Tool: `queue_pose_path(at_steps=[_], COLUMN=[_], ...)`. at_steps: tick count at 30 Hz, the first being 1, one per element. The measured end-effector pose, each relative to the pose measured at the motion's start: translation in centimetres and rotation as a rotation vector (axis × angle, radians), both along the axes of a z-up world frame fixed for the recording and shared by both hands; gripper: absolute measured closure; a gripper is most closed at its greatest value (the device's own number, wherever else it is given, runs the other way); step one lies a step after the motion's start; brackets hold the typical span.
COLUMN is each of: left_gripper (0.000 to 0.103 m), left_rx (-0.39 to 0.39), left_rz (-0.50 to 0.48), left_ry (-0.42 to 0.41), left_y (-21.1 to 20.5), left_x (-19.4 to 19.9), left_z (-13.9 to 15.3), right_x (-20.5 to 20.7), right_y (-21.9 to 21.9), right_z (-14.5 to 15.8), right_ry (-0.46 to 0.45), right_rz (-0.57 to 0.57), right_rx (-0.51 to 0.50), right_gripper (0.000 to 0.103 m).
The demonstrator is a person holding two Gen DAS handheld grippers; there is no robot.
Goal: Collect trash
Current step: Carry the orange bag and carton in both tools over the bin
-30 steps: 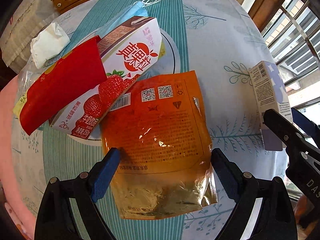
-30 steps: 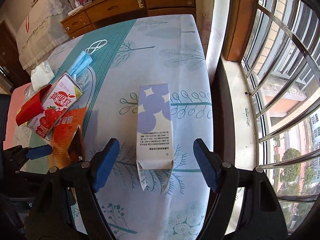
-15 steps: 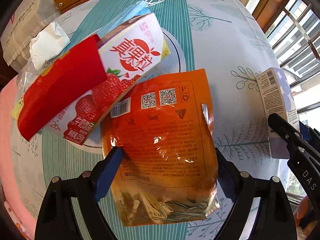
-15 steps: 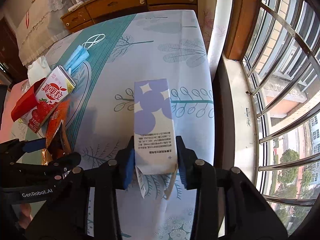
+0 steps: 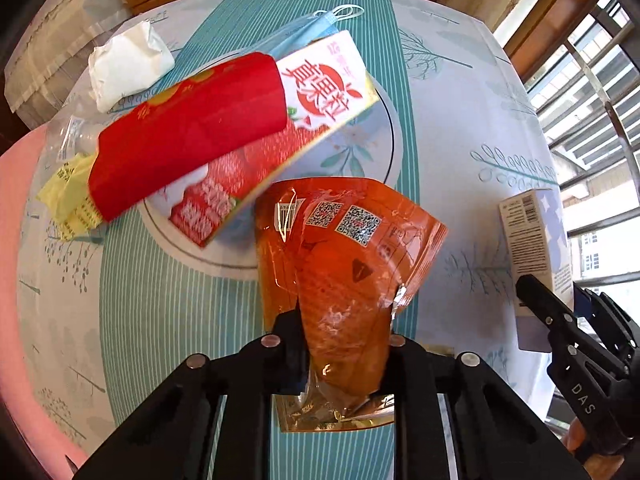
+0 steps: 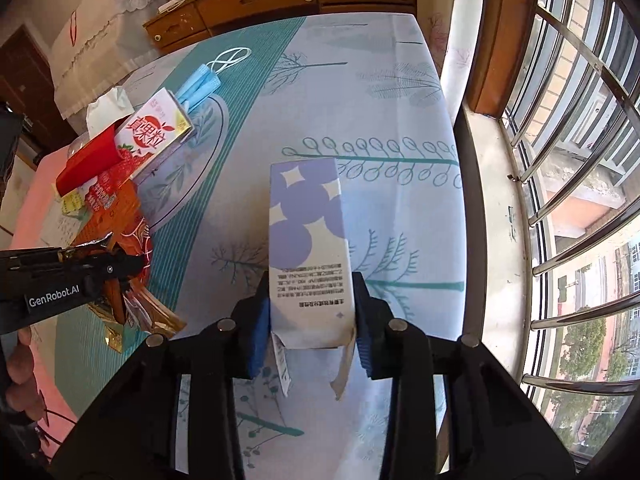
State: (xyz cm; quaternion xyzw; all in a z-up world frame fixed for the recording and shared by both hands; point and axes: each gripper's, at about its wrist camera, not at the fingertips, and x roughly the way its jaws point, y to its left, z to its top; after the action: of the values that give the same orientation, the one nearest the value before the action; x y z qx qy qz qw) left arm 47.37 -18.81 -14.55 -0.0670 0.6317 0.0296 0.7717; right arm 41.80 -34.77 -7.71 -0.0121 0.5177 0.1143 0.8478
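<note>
From the left wrist, the left gripper (image 5: 344,356) was squeezed tight on an orange bag (image 5: 344,264), which was crumpled and bent up between the 2 jaws. Beside the bag, a strawberry milk carton (image 5: 320,92) lay on its side on the flowery tablecloth (image 5: 460,120), with a red sleeve (image 5: 188,128) over one end. A white tissue (image 5: 128,60), a blue mask (image 5: 316,28) and a yellow wrapper (image 5: 68,196) lay near it. I could not tell if anything was inside the bag or the carton. From the right wrist, the right gripper (image 6: 312,320) was gripping a purple carton (image 6: 308,236) by its 2 sides, near the flaps at its close end. The carton was over the cloth, near the window (image 6: 580,160).
</note>
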Motion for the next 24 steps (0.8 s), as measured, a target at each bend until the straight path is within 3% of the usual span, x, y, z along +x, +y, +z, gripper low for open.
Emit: queue_pose_path(at_steps=[8, 16, 24], left_gripper=[0.088, 0.088, 0.088], left_rx=[-0.030, -0.086, -0.106], left_rz=[-0.095, -0.142, -0.216], left_ry=[-0.034, -0.116, -0.170], left_y=[0.6, 6.4, 13.6], left_x=[-4.8, -13.2, -23.7], left_z=[2.7, 7.4, 10.6], right_x=[-5.0, -12.0, -22.1], right_y=[2.1, 5.5, 11.4], right_z=[2.3, 5.3, 8.1], right_ry=[-0.008, -0.042, -0.104], right_rz=[0.006, -0.036, -0.098], right_rx=[0.026, 0.045, 0.059], right_gripper=[0.071, 0.071, 0.071])
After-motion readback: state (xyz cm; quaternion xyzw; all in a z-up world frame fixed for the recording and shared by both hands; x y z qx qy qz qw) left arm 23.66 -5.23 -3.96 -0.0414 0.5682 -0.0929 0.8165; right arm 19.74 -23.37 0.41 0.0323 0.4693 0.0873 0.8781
